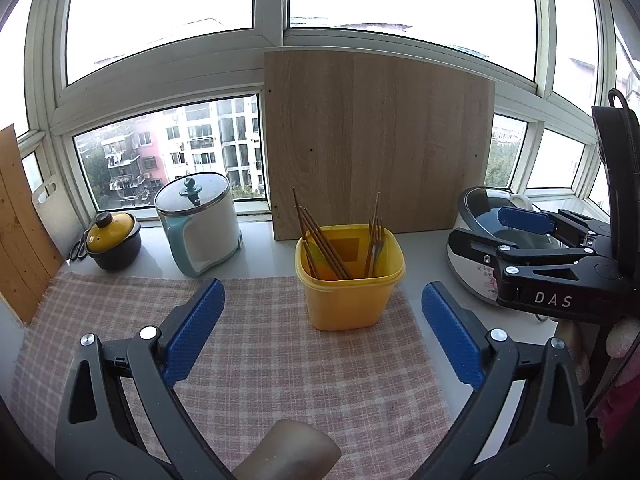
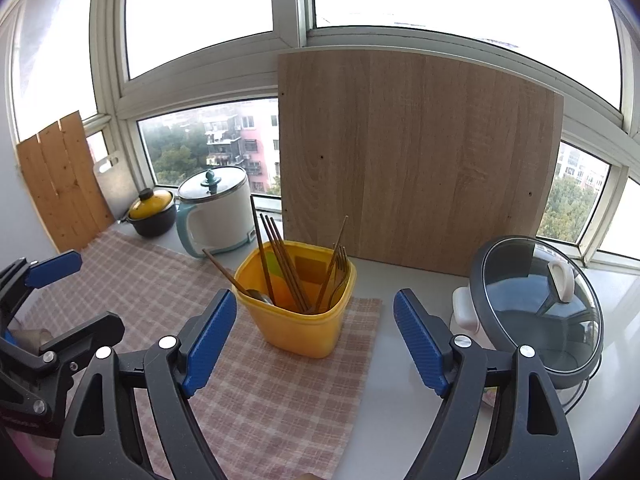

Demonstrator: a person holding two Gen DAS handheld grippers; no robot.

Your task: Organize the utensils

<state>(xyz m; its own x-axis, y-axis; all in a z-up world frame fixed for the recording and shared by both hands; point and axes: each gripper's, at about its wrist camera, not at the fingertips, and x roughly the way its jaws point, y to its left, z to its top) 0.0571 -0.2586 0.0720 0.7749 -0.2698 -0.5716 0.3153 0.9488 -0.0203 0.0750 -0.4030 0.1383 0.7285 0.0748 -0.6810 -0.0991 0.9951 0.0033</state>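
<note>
A yellow tub [image 1: 348,300] stands on a plaid cloth [image 1: 260,360] and holds brown chopsticks [image 1: 320,240] and metal forks [image 1: 375,244]. In the right wrist view the same tub [image 2: 296,328] also shows a wooden-handled spoon [image 2: 236,280] leaning out to the left. My left gripper [image 1: 323,292] is open, its blue pads wide apart on the near side of the tub with nothing between them. My right gripper [image 2: 315,296] is open too, short of the tub and empty. Each gripper shows in the other's view: the right gripper [image 1: 492,228] and the left gripper [image 2: 80,296].
A large wooden board [image 1: 376,144] leans on the window behind the tub. A white and teal electric pot [image 1: 200,224] and a small black pot with a yellow lid [image 1: 112,240] stand at the back left. A glass-lidded cooker [image 2: 536,304] stands right of the cloth.
</note>
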